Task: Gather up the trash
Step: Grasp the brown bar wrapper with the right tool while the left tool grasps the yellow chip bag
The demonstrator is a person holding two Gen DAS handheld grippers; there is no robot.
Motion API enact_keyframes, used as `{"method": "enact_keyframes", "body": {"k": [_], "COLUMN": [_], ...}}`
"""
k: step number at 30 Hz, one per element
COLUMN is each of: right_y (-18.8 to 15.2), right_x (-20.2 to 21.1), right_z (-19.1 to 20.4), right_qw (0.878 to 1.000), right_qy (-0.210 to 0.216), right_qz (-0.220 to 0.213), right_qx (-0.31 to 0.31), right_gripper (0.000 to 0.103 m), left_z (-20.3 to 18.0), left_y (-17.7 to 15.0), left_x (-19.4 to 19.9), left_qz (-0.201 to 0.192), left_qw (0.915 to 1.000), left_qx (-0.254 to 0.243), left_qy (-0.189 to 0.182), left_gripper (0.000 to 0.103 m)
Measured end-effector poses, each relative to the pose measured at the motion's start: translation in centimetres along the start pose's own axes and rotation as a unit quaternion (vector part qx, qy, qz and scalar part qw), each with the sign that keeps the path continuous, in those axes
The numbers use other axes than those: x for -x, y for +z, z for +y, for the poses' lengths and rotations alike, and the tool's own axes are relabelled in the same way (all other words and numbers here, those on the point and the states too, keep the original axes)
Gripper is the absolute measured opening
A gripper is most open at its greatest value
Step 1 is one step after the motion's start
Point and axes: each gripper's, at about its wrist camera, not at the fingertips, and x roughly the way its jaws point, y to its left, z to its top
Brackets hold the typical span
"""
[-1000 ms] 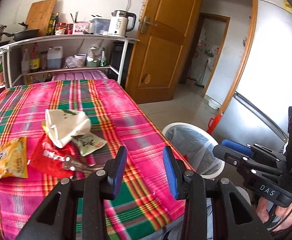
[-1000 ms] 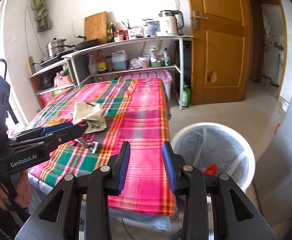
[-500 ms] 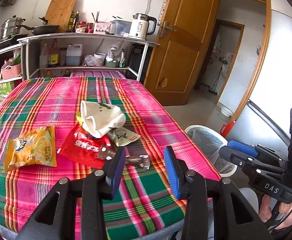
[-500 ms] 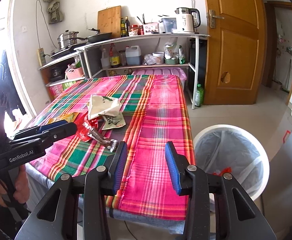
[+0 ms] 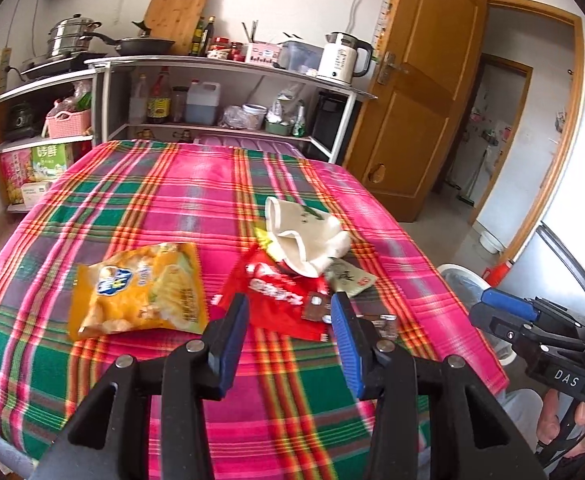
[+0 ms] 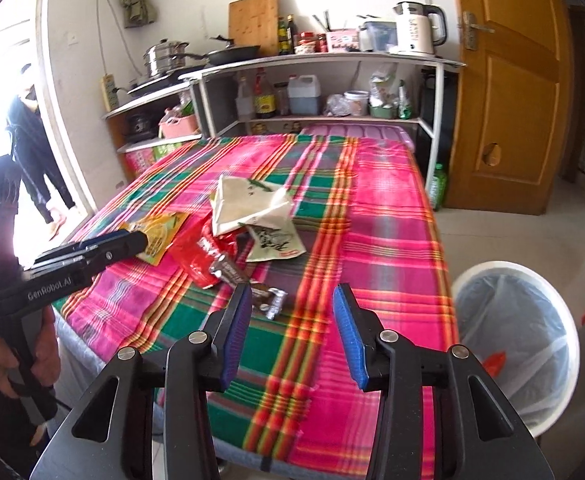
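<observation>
Trash lies on the plaid tablecloth (image 5: 172, 200): a yellow snack bag (image 5: 140, 292), a red wrapper (image 5: 272, 300), a white crumpled bag (image 5: 304, 236), a pale green packet (image 5: 348, 278) and a brown foil wrapper (image 5: 320, 312). My left gripper (image 5: 290, 308) is open and empty, just above the red wrapper's near edge. My right gripper (image 6: 292, 300) is open and empty, above the table's near part, beside the foil wrapper (image 6: 264, 296). The white bin (image 6: 520, 336) with a clear liner stands on the floor to the right of the table.
A shelf unit (image 5: 232, 92) with pots, bottles and a kettle (image 5: 342, 58) stands behind the table. A wooden door (image 5: 420, 92) is at the right. A person (image 6: 32, 152) stands at the far left by the bright opening.
Both grippers have swung left, away from the bin and over the table, closing in on the trash pile. Both stayed open and empty.
</observation>
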Motion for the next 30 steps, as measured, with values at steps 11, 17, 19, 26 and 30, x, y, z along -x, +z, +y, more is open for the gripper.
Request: {"method": "enact_keyframes", "body": {"k": [11,17,19,26,30], "right_y": [0.0,0.0,0.1,0.3,0.4], "right_x": [-4.1,-5.8,-6.2,-7.8,-8.9], "right_z": [1.7,2.1,2.1,2.2,2.5], "right_qw": [0.999,0.998,0.998,0.996,0.995], "right_qy": [0.022,0.024,0.024,0.020,0.017], "right_qz": [0.030,0.042,0.045,0.056,0.068], "right_qx": [0.029,0.042,0.045,0.062,0.075], "right_gripper": [0.048,0.050,0.050,0.051,0.052], "left_z": [6.1,9.1,9.9,12.3,12.4], "left_y": [0.2,0.5,0.4,0.1,-0.1], "left_x": [0.4,-0.2,-0.6,-2.7,-3.3], "left_qz": [-0.012,-0.011,-0.004,0.028,0.042], "left_qw": [0.9971,0.9944,0.9940,0.9916,0.9912], "left_qx": [0.038,0.055,0.059,0.079,0.084], "left_qy": [0.064,0.090,0.092,0.098,0.093], "left_gripper": [0.054,0.062,0.065,0.071,0.072]}}
